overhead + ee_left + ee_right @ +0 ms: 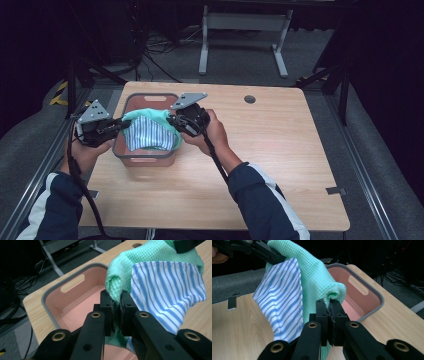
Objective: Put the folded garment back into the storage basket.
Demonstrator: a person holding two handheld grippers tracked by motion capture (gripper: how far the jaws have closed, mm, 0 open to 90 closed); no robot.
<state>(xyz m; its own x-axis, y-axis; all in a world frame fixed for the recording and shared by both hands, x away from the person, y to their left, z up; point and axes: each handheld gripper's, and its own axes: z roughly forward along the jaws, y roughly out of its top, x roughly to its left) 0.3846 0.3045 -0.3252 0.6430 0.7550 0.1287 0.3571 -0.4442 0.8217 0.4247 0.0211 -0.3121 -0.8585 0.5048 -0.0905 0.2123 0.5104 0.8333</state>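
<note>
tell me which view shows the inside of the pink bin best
The left gripper view: the bin's floor and handle slot are open to sight. The right gripper view shows one inner wall and a slot behind the cloth. In the high view the cloth covers most of it.

A lab: black curtains (30,40), floor cables (150,55), framed wooden table (280,150).

Waffle-weave green cloth (150,257), wood-grain table (280,145)
</note>
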